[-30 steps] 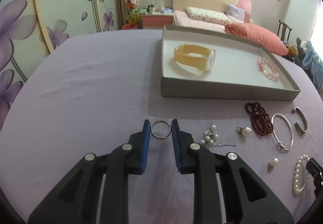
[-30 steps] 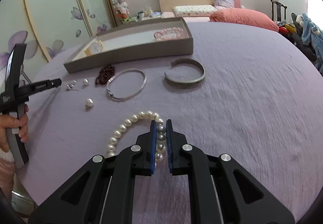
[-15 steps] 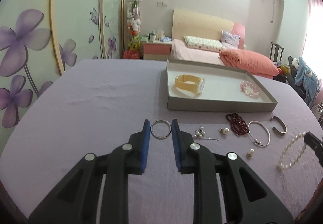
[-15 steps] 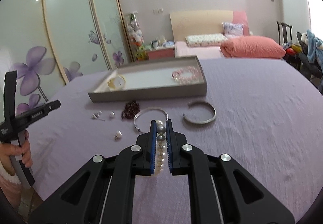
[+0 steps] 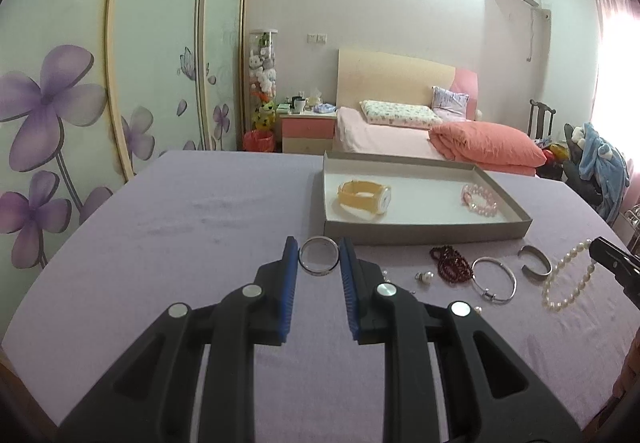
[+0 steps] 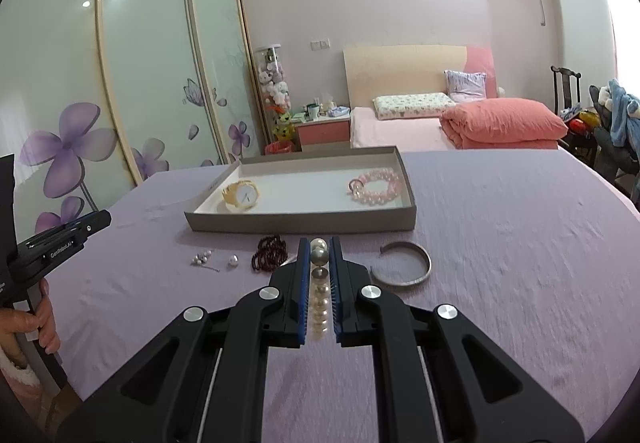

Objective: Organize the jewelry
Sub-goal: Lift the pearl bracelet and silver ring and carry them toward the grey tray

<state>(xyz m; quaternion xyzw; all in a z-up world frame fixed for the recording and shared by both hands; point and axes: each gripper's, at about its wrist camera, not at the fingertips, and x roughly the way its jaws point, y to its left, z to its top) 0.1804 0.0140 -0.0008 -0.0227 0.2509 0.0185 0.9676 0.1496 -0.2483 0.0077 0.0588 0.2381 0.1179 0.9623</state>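
Pearls of the pearl necklace (image 6: pixel 319 291) sit pinched between the narrow jaws of the right gripper (image 6: pixel 319 247), lifted short of the grey tray (image 6: pixel 304 221). Left gripper (image 5: pixel 319 257) clamps a silver ring (image 5: pixel 319 261) at its tips, also before the tray, where a yellow watch (image 5: pixel 365 199) and pink bracelet (image 5: pixel 479 199) lie inside.

The desk (image 6: pixel 520 243) has a lilac cloth over it. Sitting on it: a shallow grey tray (image 6: pixel 304 221), dark red beads (image 6: pixel 270 251), a silver cuff (image 6: pixel 404 263), a thin silver bangle (image 5: pixel 494 279) and a few loose pearl earrings (image 6: pixel 233 261) near the tray.
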